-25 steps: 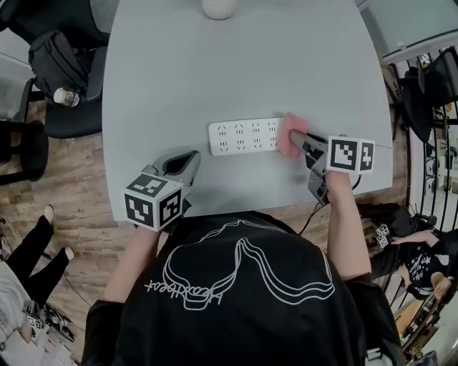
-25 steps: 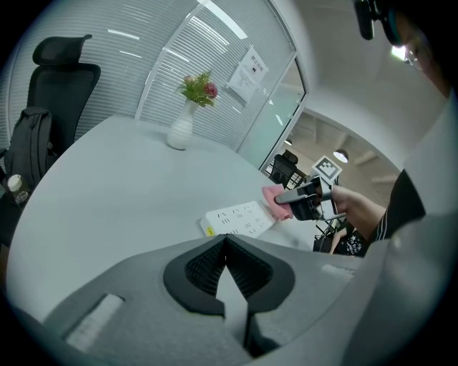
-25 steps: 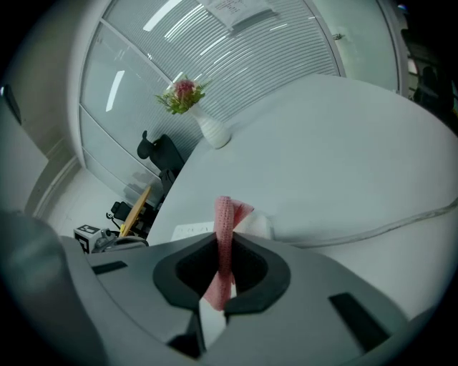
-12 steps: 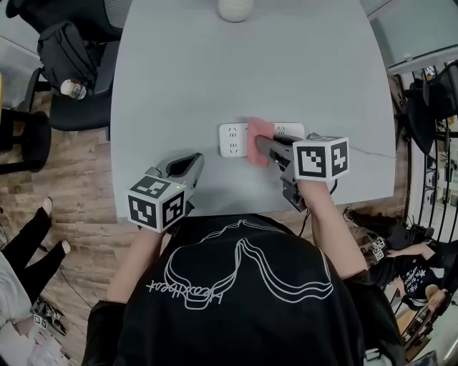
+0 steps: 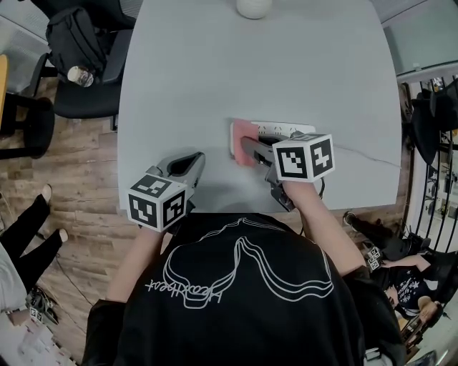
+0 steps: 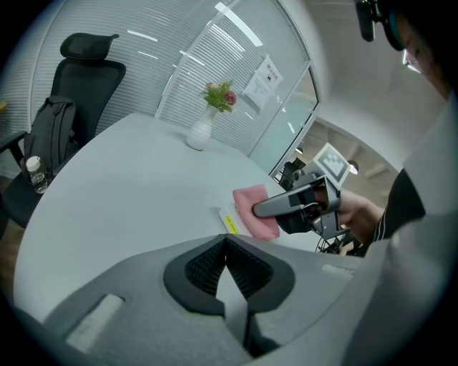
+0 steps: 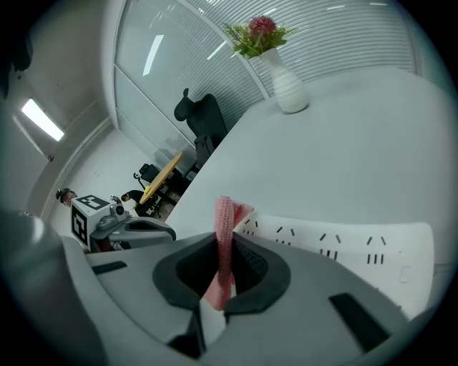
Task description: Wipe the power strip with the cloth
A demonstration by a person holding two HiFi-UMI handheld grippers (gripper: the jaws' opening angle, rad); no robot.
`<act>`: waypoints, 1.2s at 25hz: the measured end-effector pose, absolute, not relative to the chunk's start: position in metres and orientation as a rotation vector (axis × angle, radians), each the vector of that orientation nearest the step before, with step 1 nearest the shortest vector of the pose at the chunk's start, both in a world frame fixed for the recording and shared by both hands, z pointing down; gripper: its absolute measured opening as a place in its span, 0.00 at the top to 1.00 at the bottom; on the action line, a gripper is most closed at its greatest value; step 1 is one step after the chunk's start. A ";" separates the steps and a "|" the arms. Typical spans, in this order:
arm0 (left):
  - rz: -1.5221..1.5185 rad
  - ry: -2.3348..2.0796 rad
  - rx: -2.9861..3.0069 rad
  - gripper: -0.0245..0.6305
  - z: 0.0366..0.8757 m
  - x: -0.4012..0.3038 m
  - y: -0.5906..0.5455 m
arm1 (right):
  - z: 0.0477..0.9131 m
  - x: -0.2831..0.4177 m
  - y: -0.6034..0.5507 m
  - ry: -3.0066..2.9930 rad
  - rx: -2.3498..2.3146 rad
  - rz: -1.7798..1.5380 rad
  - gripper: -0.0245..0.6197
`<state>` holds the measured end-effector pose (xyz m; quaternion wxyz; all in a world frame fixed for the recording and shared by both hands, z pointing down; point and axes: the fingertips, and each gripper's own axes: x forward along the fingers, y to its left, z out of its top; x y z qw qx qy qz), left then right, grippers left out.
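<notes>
The white power strip (image 5: pixel 285 130) lies across the middle of the grey table (image 5: pixel 186 71). A pink cloth (image 5: pixel 244 140) covers its left end. My right gripper (image 5: pixel 250 148) is shut on the cloth and presses it onto the strip. In the right gripper view the cloth (image 7: pixel 226 227) stands pinched between the jaws, with the strip's sockets (image 7: pixel 343 244) running off to the right. My left gripper (image 5: pixel 187 164) rests near the table's front edge, shut on nothing. From the left gripper view, the cloth (image 6: pixel 255 209) hides all but the strip's end (image 6: pixel 229 220).
A white vase (image 5: pixel 254 6) with flowers (image 7: pixel 259 30) stands at the table's far edge. An office chair with a black backpack (image 5: pixel 77 44) and a bottle (image 5: pixel 80 75) stands left of the table. The strip's cable (image 5: pixel 365 156) runs off to the right.
My right gripper has slid the cloth leftward along the strip, from its right end to its left end. The left gripper has stayed in place.
</notes>
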<state>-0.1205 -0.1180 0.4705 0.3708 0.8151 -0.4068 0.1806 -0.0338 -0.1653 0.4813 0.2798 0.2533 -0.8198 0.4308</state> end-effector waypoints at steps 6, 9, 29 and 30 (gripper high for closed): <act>0.455 -1.054 2.082 0.94 0.472 -0.126 -0.119 | 0.490 -0.044 -0.166 -2.175 0.667 1.089 0.91; 0.455 -1.056 2.079 0.94 0.474 -0.124 -0.119 | 0.495 -0.041 -0.166 -2.157 0.676 1.061 0.91; 0.470 -1.008 2.128 0.94 0.466 -0.107 -0.141 | 0.500 0.010 -0.178 -2.095 0.817 1.083 0.91; 0.471 -1.005 2.130 0.94 0.466 -0.106 -0.141 | 0.500 0.016 -0.178 -2.092 0.830 1.090 0.91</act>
